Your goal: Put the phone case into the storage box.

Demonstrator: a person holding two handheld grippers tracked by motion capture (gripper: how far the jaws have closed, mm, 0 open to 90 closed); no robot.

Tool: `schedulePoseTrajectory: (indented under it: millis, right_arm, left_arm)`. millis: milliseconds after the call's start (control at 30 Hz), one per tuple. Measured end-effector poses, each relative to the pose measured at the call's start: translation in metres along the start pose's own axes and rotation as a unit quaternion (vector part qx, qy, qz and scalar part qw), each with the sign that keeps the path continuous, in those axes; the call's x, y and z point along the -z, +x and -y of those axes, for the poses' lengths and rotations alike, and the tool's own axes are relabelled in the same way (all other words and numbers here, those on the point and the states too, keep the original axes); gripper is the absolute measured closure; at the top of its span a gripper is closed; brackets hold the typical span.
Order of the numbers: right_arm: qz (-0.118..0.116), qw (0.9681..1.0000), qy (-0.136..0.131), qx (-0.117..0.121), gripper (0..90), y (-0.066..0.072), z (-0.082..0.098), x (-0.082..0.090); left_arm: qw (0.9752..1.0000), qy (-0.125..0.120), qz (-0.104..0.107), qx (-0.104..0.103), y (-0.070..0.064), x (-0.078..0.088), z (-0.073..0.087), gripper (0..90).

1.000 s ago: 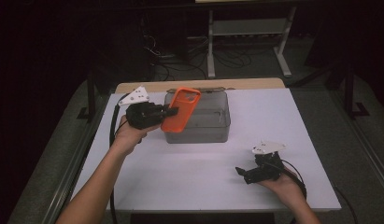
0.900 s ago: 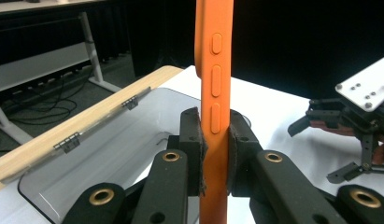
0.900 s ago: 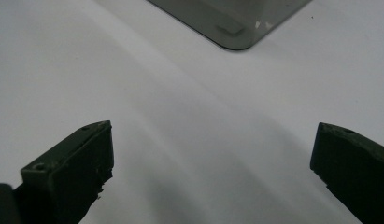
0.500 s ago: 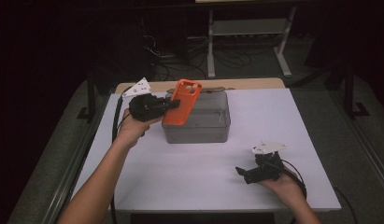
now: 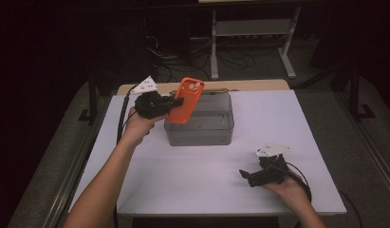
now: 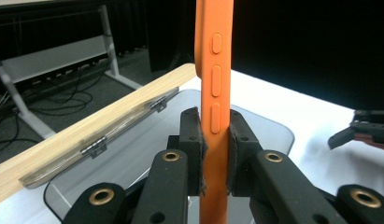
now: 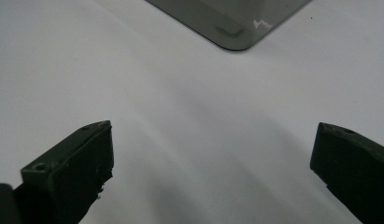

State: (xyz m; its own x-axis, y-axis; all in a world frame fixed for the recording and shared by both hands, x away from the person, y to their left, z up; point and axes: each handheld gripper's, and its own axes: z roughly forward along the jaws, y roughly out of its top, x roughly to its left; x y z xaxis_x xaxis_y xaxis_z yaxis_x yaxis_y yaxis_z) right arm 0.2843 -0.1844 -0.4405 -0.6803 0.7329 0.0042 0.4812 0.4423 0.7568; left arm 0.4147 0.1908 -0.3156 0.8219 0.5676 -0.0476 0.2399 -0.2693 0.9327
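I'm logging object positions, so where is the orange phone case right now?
In the high view the orange phone case is clamped in the left gripper, held in the air over the left rear corner of the grey bin.

Left gripper raised, arm extended, jaws clamped tight — right gripper low near the body, jaws spread wide.
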Motion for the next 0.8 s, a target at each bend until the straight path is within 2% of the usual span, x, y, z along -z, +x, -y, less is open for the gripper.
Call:
schedulePoseTrajectory:
  millis: [400, 800]
  right_arm:
    - [0.0, 1.0, -0.001, 0.002, 0.0, 0.0, 0.0, 0.0]
    - [0.0, 1.0, 0.0, 0.002, 0.0, 0.0, 0.0, 0.0]
  left_arm:
    - [0.9994, 0.03, -0.016, 0.01, 0.009, -0.014, 0.009, 79.8]
    - [0.9966, 0.075, -0.029, 0.019, 0.012, -0.026, 0.015, 79.8]
